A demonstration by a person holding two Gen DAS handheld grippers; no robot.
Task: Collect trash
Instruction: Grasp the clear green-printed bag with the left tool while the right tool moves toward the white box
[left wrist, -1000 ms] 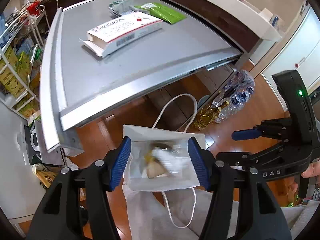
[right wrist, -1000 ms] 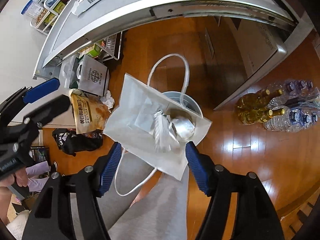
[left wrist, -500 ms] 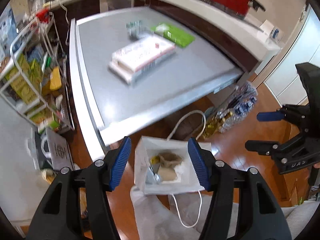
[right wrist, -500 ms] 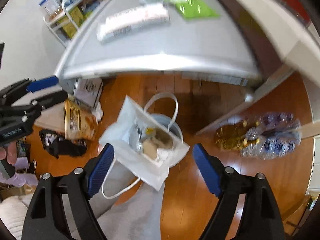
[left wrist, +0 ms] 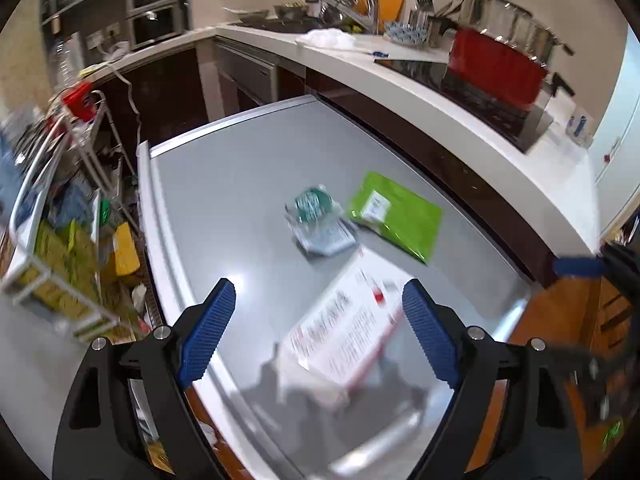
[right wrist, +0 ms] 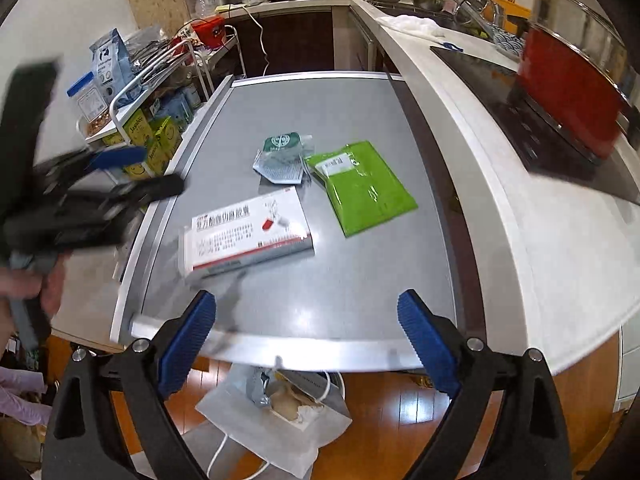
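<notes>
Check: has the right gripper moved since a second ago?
Yes. The right gripper has come up from over the white bag on the floor; it now sits above the grey table edge, jaws opening, nothing between them.

From my seat, little print is legible. The flat white cardboard box with a red stripe (right wrist: 248, 232) on the grey table (right wrist: 360, 280) carries a bold line of Chinese characters along its top edge, too soft for me to spell out, and rows of smaller print below. Beyond the box, the crumpled clear wrapper (right wrist: 282, 156) shows a round green-and-white emblem. To the box's left, off the table, the yellow-green cartons (right wrist: 154, 140) on the wire rack bear a smiley face and a word like "Jasmine".
</notes>
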